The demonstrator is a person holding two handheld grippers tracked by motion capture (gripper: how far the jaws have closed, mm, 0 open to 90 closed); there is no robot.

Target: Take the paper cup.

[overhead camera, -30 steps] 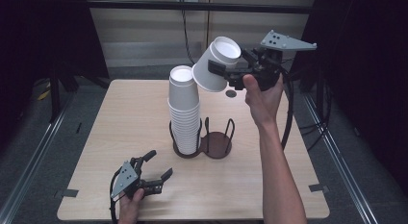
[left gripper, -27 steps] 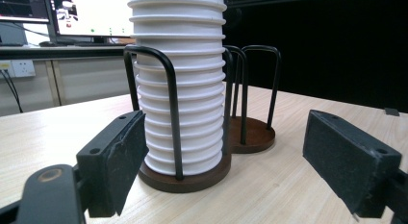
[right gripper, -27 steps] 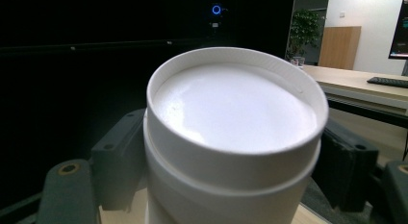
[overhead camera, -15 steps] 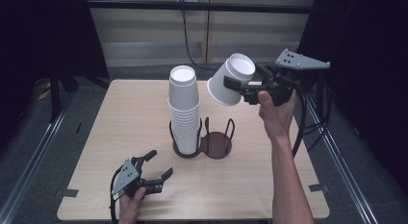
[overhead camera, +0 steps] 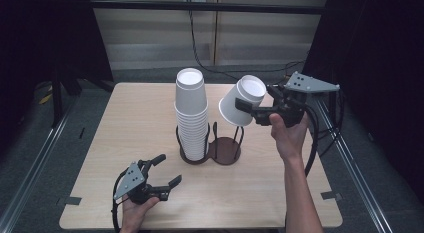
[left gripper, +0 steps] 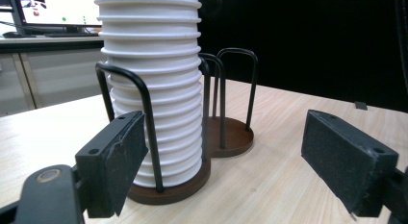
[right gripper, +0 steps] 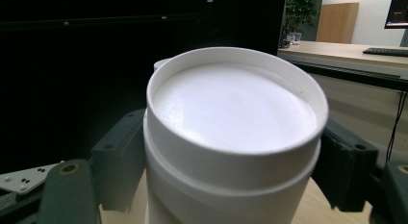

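Note:
A tall stack of white paper cups (overhead camera: 191, 113) (left gripper: 154, 89) stands bottom-up in the left ring of a dark wire two-ring holder (overhead camera: 225, 152) (left gripper: 235, 135). The right ring holds nothing. My right gripper (overhead camera: 252, 100) (right gripper: 231, 171) is shut on a single white cup (overhead camera: 241, 101) (right gripper: 231, 137), gripping its sides. That cup hangs tilted, bottom up, in the air above the right ring. My left gripper (overhead camera: 168, 169) (left gripper: 226, 171) rests low near the table's front left, jaws apart with nothing between them, pointing at the holder.
The wooden table (overhead camera: 125, 118) carries the holder at its middle. Black cables trail from the right gripper past the table's right edge. Dark floor and metal rails surround the table.
My right hand has carried the cup down and a little right, from above the stack's top to over the empty ring. The left gripper has stayed put.

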